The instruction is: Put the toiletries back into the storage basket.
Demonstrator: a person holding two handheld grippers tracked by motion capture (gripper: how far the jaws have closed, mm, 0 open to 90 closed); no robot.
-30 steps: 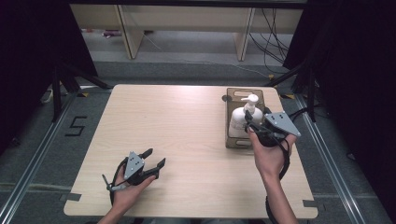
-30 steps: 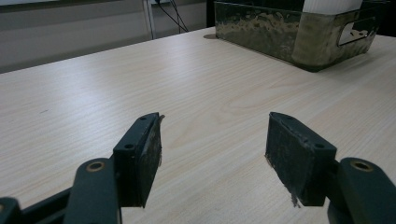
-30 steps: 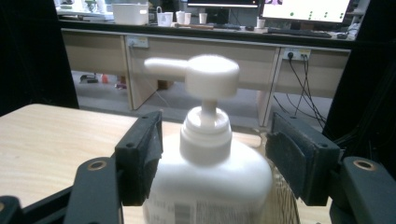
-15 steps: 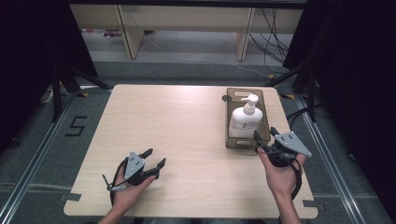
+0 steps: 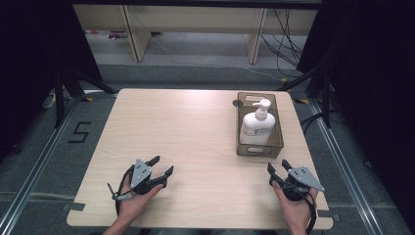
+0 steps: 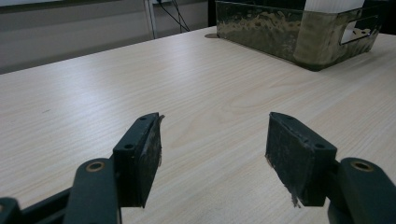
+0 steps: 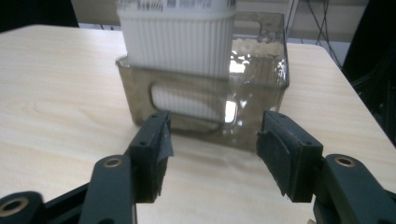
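Observation:
A white pump bottle [image 5: 257, 125] stands upright in a smoky clear plastic bin [image 5: 244, 147] at the table's right side. My right gripper [image 5: 277, 167] rests near the front right edge, just short of the bin, open with nothing between its jaws. In the right gripper view the bin [image 7: 261, 88] and the ribbed bottle [image 7: 180, 37] stand close ahead of the right gripper [image 7: 212, 151]. My left gripper [image 5: 162, 165] lies open at the front left. In the left gripper view bare wood shows between the left gripper [image 6: 212, 144] jaws, with the bin [image 6: 280, 32] far off.
The pale wooden table [image 5: 181, 127] has a small dark grommet [image 5: 237, 103] beside the bin's far left corner. Cables and shelving legs are on the floor beyond the far edge. A floor mark "5" [image 5: 78, 132] lies left of the table.
My right gripper has drawn back from the bottle in the bin toward the table's front right edge, leaving the bottle standing. The left gripper has stayed put.

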